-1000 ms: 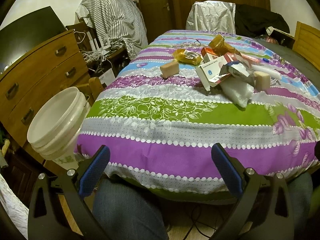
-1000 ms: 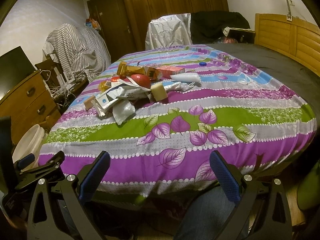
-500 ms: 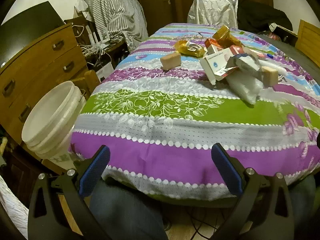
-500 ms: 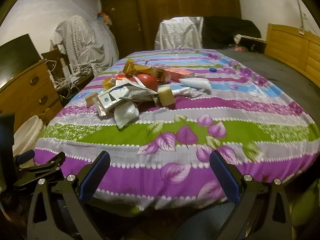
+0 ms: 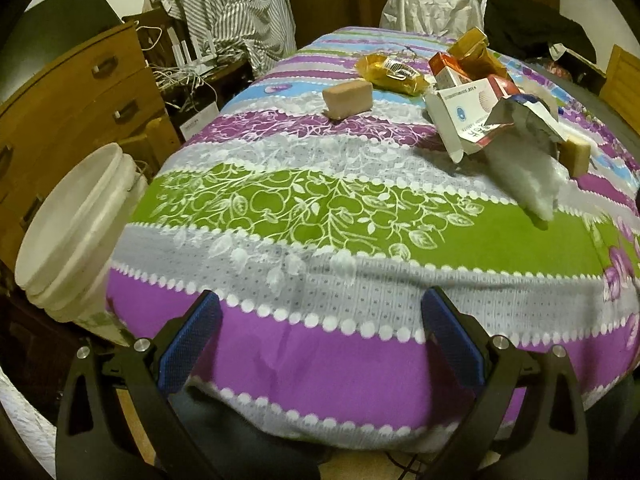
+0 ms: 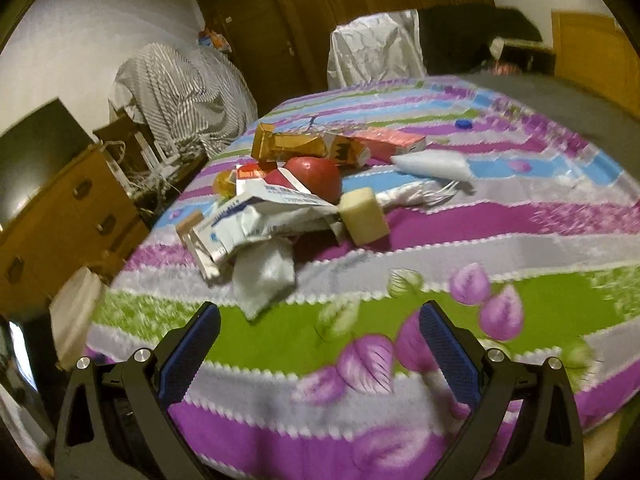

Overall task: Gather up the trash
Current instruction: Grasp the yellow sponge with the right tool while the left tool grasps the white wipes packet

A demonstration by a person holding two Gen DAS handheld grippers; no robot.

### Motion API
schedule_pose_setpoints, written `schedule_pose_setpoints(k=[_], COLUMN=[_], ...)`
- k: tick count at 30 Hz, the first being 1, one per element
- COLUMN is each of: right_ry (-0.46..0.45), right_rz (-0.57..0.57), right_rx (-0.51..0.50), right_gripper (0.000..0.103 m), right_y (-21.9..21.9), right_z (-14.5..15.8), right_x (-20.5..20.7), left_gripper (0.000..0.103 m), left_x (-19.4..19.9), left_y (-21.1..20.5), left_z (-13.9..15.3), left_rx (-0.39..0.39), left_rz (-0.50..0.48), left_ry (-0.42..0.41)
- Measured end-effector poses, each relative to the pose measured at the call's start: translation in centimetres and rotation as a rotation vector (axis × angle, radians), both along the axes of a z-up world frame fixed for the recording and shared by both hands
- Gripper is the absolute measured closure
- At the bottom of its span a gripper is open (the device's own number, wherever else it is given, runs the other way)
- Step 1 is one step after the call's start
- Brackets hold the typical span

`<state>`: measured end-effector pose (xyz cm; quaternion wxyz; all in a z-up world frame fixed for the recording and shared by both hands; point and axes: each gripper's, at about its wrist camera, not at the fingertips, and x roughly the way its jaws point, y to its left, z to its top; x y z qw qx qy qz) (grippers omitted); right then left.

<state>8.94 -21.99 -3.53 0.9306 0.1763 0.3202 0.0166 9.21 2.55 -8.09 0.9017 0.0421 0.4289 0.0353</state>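
A pile of trash lies on a bed with a striped floral cover (image 5: 304,208): a white carton (image 5: 464,112), a crumpled white bag (image 5: 528,176), a yellow wrapper (image 5: 390,70), a tan block (image 5: 348,98). In the right wrist view the pile shows the white bag (image 6: 264,276), a red ball (image 6: 316,176), a cream block (image 6: 364,216) and a gold box (image 6: 296,146). A white bucket (image 5: 76,232) stands left of the bed. My left gripper (image 5: 320,336) is open and empty at the bed's near edge. My right gripper (image 6: 320,344) is open and empty, short of the pile.
A wooden dresser (image 5: 68,92) stands on the left behind the bucket. A chair draped in striped cloth (image 5: 232,12) and tangled cables (image 5: 188,72) are at the far left. A wooden headboard (image 6: 592,52) is at the right. A red carton (image 6: 392,144) lies beyond the pile.
Both grippers have moved forward toward the bed and the trash pile, which now looks larger. The right view has tilted and blurred. Both grippers stay open.
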Motion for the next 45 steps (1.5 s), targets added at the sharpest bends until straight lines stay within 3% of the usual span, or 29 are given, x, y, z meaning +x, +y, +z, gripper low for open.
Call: schedule_pose_setpoints(k=[3, 6, 10, 12, 13, 16, 18, 21, 23, 24, 27, 29, 33, 36, 39, 41, 45], right_ry=[-0.004, -0.022, -0.069, -0.097, -0.091, -0.025, 0.016, 0.069, 0.101, 0.109, 0.087, 0.058, 0.006, -0.01, -0.028, -0.047, -0.056], right_rz=[0.008, 0.006, 0.008, -0.047, -0.082, -0.054, -0.012, 0.063, 0.087, 0.11, 0.116, 0.091, 0.033, 0.02, 0.024, 0.019, 0.018], right_rx=[0.093, 0.097, 0.178, 0.123, 0.045, -0.117, -0.153, -0.143, -0.169, -0.167, -0.148, -0.083, 0.066, 0.121, 0.16, 0.185, 0.215], right_gripper=[0.004, 0.004, 0.004, 0.004, 0.004, 0.007, 0.016, 0.037, 0.06, 0.067, 0.069, 0.069, 0.069, 0.069, 0.07, 0.07, 0.07], right_y=[-0.6, -0.9, -1.8, -2.6, -3.0, -3.5, -3.6, -4.0, -3.9, -3.8, -4.0, -4.8, -6.6, -7.1, -7.2, -7.5, -8.2], right_z=[0.0, 0.6, 1.7, 2.4, 2.7, 1.9, 1.0, -0.6, -1.5, -1.8, -1.9, -1.4, -0.8, -0.6, -0.1, 0.2, 0.2], right_x=[1.9, 3.1, 4.6, 4.9, 5.4, 7.5, 8.7, 10.7, 12.0, 12.4, 11.9, 10.1, 5.2, 2.1, -0.8, -2.2, -3.5], left_gripper=[0.005, 0.005, 0.005, 0.005, 0.005, 0.005, 0.005, 0.005, 0.005, 0.005, 0.005, 0.005, 0.005, 0.005, 0.005, 0.005, 0.005], left_x=[0.3, 0.5, 1.0, 1.1, 1.2, 1.5, 1.5, 1.6, 1.6, 1.6, 1.5, 1.3, 1.2, 2.2, 4.2, 5.5, 8.7], left_y=[-0.2, -0.3, -0.3, -0.3, -0.2, 0.0, -0.1, -0.2, -0.1, -0.1, 0.0, -0.2, -2.1, -4.9, -8.0, -10.0, -14.2], left_z=[0.0, 0.1, 0.0, -0.1, -0.1, -0.2, -0.2, 0.0, 0.1, 0.3, 1.2, 2.4, 5.5, 7.7, 9.2, 9.6, 8.3], left_rx=[-0.005, -0.01, -0.015, -0.019, -0.022, -0.032, -0.029, -0.021, -0.02, -0.018, -0.022, -0.036, -0.092, -0.147, -0.154, -0.138, -0.102], left_rz=[-0.003, -0.01, -0.013, -0.017, -0.018, -0.02, -0.02, -0.023, -0.025, -0.027, -0.047, -0.079, -0.25, -0.429, -0.586, -0.651, -0.784], left_ry=[-0.014, -0.03, -0.034, -0.038, -0.038, -0.037, -0.04, -0.042, -0.041, -0.041, -0.066, -0.103, -0.167, -0.197, -0.213, -0.21, -0.126])
